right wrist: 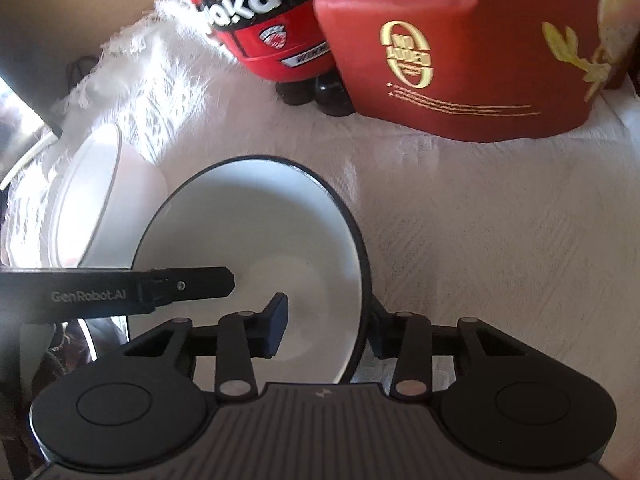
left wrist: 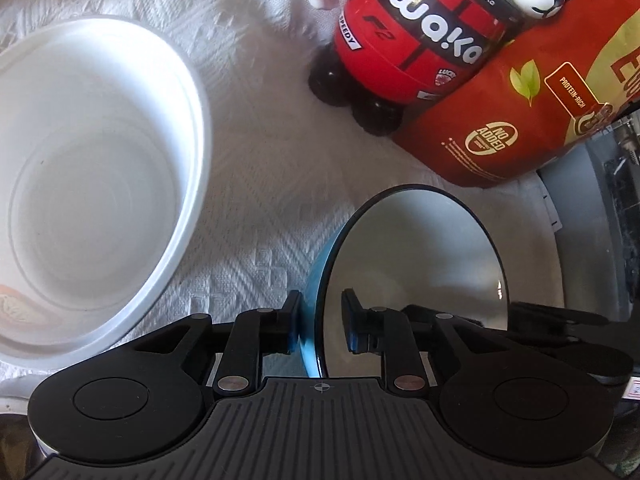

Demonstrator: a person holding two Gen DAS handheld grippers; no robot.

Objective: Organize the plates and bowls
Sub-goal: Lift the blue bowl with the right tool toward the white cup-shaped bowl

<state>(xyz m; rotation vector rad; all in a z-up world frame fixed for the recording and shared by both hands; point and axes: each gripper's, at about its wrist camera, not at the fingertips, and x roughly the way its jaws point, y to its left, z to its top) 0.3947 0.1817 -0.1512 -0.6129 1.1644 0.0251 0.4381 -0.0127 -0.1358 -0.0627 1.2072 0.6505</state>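
Note:
A blue bowl [left wrist: 420, 260] with a white inside and a dark rim stands tilted on the white cloth. My left gripper [left wrist: 322, 296] straddles its rim: the outer pad lies against the blue wall, while the inner pad shows a small gap to the white inside. In the right wrist view one of its fingers [right wrist: 200, 280] reaches over the bowl's [right wrist: 248, 220] left edge. My right gripper [right wrist: 328, 302] is shut on the opposite rim, one finger inside and the other half hidden behind the wall. A large white bowl [left wrist: 100, 184] [right wrist: 92, 200] sits just left of the blue one.
A red mascot-shaped jar [left wrist: 416, 44] [right wrist: 276, 40] and a red food pouch [left wrist: 520, 120] [right wrist: 460, 64] stand at the back on the textured white cloth [left wrist: 260, 184] [right wrist: 480, 240]. The cloth's fringed edge [right wrist: 132, 40] runs at the far left. A grey object [left wrist: 580, 220] lies to the right.

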